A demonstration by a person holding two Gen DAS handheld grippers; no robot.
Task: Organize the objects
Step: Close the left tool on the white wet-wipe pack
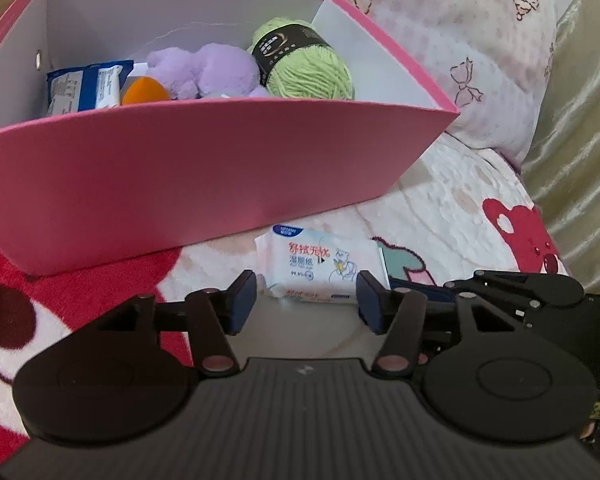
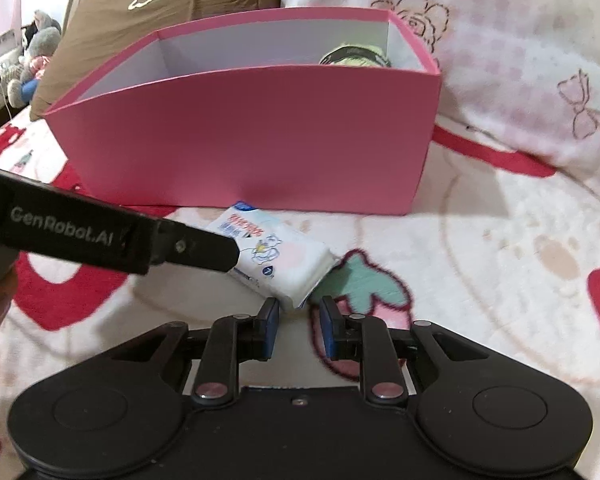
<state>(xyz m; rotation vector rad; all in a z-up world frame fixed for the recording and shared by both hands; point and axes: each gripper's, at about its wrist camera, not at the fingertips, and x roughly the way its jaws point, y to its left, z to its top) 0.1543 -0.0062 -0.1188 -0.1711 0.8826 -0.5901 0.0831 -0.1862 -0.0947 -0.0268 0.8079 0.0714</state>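
A white pack of wet wipes (image 1: pixel 324 266) lies on the blanket just in front of a pink box (image 1: pixel 204 176). My left gripper (image 1: pixel 306 302) is open, its jaws on either side of the pack's near edge, not closed on it. In the right wrist view the pack of wipes (image 2: pixel 288 262) lies before the pink box (image 2: pixel 252 140), and the left gripper's arm (image 2: pixel 100 232) reaches over it from the left. My right gripper (image 2: pixel 298 328) is open and empty, just short of the pack's near corner. The box holds a green yarn ball (image 1: pixel 308 64), a purple plush toy (image 1: pixel 204 72), an orange object (image 1: pixel 144 90) and a blue-white packet (image 1: pixel 84 88).
A fleece blanket (image 2: pixel 480 260) with red bear and strawberry prints covers the bed. A pink-white pillow (image 2: pixel 520 60) lies behind and right of the box, and a brown cushion (image 2: pixel 148 8) behind it on the left. Plush toys (image 2: pixel 36 52) sit far left.
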